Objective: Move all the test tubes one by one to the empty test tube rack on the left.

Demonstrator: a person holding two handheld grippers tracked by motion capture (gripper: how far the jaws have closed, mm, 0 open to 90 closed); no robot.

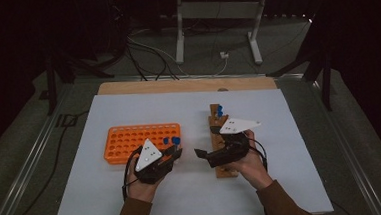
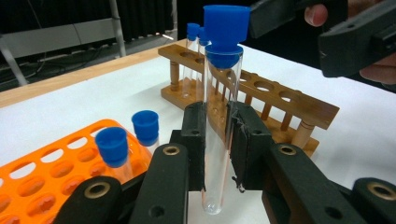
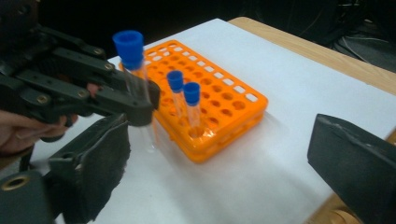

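One tube [image 2: 219,135], base cut off, left gripper's [image 2: 217,140] fingers [image 2: 196,140] clamped

Two racks on the table: one orange plastic rack [image 1: 130,141] and one wooden rack [image 2: 261,93]. Blue-capped test tubes, five total: two standing in the orange rack [image 3: 187,105], two in the wooden rack's far end [image 2: 194,46], and one clear tube [image 2: 219,121] clamped betw. the left gripper's [image 2: 217,140] pads. Caps: five, all blue, one per tube. Grippers: two, one per hand, the right gripper [image 3: 219,154] w/ nothing betw. its jaws. Grey three-cornered plates: two, one atop each gripper. Orange rack holes approx. five rows deep; exact count can't be told. Wooden rack: one row of holes, total not countable.
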